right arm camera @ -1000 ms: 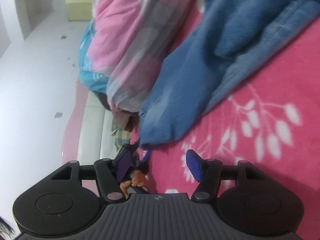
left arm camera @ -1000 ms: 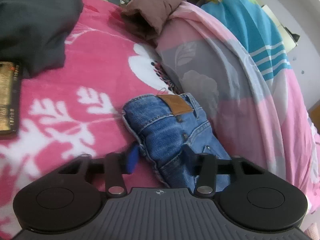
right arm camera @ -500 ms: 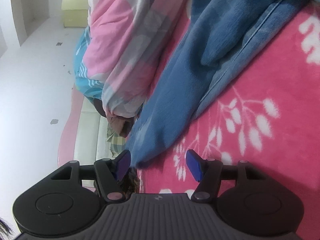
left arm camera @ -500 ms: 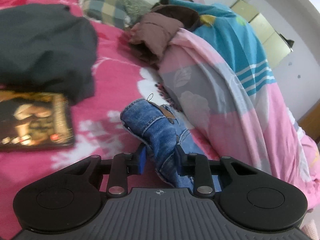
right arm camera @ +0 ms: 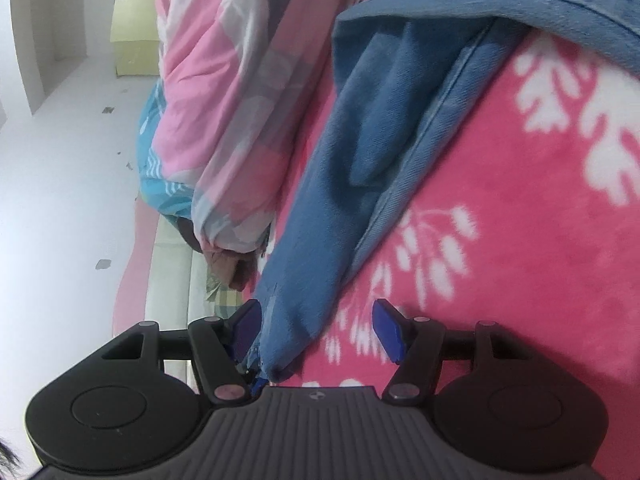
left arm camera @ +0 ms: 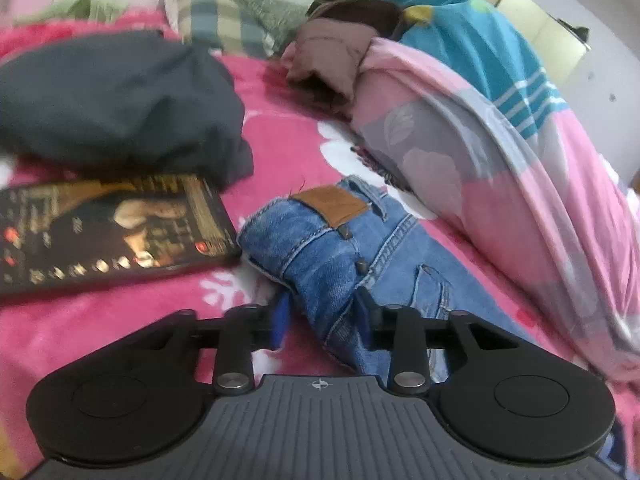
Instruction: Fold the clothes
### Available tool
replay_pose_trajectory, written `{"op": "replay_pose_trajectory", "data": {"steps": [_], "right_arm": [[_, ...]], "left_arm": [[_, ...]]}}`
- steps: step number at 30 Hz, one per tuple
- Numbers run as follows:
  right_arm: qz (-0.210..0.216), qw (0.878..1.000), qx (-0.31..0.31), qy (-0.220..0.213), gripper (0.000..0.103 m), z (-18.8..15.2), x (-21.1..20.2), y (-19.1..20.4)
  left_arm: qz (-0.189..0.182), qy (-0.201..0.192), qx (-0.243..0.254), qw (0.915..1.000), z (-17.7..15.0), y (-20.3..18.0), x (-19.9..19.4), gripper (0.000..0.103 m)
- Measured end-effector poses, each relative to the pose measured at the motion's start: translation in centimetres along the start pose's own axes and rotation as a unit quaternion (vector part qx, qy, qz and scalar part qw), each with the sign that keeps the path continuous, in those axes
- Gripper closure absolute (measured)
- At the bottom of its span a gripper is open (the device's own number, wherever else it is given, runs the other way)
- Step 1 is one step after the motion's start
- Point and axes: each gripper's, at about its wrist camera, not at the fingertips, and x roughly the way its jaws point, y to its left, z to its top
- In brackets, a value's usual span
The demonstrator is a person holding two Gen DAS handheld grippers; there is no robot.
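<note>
Blue jeans (left arm camera: 332,248) with a brown leather patch lie on the pink flowered bedspread (left arm camera: 292,148). The waistband end is rolled over, and my left gripper (left arm camera: 322,316) is shut on that thick denim fold just below the waistband. In the right wrist view a jeans leg (right arm camera: 360,160) runs down the bedspread (right arm camera: 540,260) toward me. Its hem (right arm camera: 288,340) sits between the fingers of my right gripper (right arm camera: 318,330), against the left pad. That gripper is open, with a wide gap to the right pad.
A dark grey garment (left arm camera: 120,100) is heaped at the left, and a dark book (left arm camera: 108,228) lies in front of it. A pink and grey quilt (left arm camera: 500,160) bulges along the right beside the jeans. A brown garment (left arm camera: 332,52) and a plaid pillow (left arm camera: 216,20) lie beyond.
The left fingers have closed on the jeans fold and the view has tilted up, bringing the book into sight. The right gripper has moved forward until the leg hem lies between its open fingers.
</note>
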Motion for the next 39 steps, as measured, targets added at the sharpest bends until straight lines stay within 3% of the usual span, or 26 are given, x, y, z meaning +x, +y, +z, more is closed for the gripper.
{"op": "replay_pose_trajectory", "data": {"steps": [2, 4, 7, 9, 14, 17, 19, 22, 24, 28, 33, 36, 38, 39], "right_arm": [[-0.005, 1.0, -0.009, -0.001, 0.038, 0.0, -0.1, 0.1], [-0.01, 1.0, -0.022, -0.002, 0.038, 0.1, -0.2, 0.4], [-0.025, 0.995, -0.094, -0.005, 0.038, 0.6, -0.7, 2.7], [-0.038, 0.985, -0.17, -0.008, 0.038, 1.0, -0.4, 5.4], [-0.056, 0.946, -0.32, 0.014, 0.038, 2.3, 4.3, 12.3], [-0.061, 0.91, -0.409, 0.039, 0.039, 3.1, 10.0, 15.6], [-0.072, 0.876, -0.474, 0.057, 0.04, 3.2, 14.0, 16.9], [-0.094, 0.804, -0.581, 0.087, 0.042, 2.8, 20.1, 17.9], [-0.1, 0.763, -0.628, 0.117, 0.045, 2.6, 23.3, 18.1], [-0.108, 0.679, -0.705, 0.173, 0.052, 1.5, 27.4, 17.6], [-0.119, 0.633, -0.731, 0.225, 0.061, 1.0, 30.1, 16.6], [-0.13, 0.623, -0.734, 0.236, 0.071, 0.9, 30.8, 16.3], [-0.133, 0.619, -0.736, 0.241, 0.094, 0.3, 30.9, 16.5], [-0.137, 0.612, -0.742, 0.239, 0.096, -0.1, 30.9, 16.5]], "left_arm": [[0.018, -0.02, 0.026, 0.9993, -0.2, -0.4, -1.4, 0.048], [0.038, -0.047, 0.051, 0.9969, -0.5, -0.8, -3.3, 0.044], [0.05, -0.102, 0.071, 0.991, -0.9, -1.1, -6.8, 0.042], [0.047, -0.143, 0.088, 0.9846, -0.8, -2.0, -8.2, 0.04], [-0.003, -0.156, 0.125, 0.9798, 0.8, -6.6, -5.0, 0.039], [-0.009, -0.142, 0.13, 0.9813, 2.2, -9.3, -0.6, 0.04], [-0.004, -0.123, 0.143, 0.982, 2.8, -10.8, 2.8, 0.042], [0.029, -0.079, 0.16, 0.9835, 1.9, -11.3, 7.3, 0.053], [0.038, -0.047, 0.152, 0.9865, 1.0, -10.4, 9.1, 0.053], [0.032, -0.054, 0.179, 0.9819, 0.3, -10.1, 8.9, 0.053], [0.041, -0.049, 0.198, 0.9782, -0.1, -10.5, 9.5, 0.052], [0.046, -0.05, 0.208, 0.9758, -0.2, -10.8, 9.7, 0.052], [0.047, -0.052, 0.21, 0.9752, -0.2, -10.9, 9.7, 0.052], [0.046, -0.053, 0.21, 0.9752, -0.2, -10.9, 9.7, 0.052]]}}
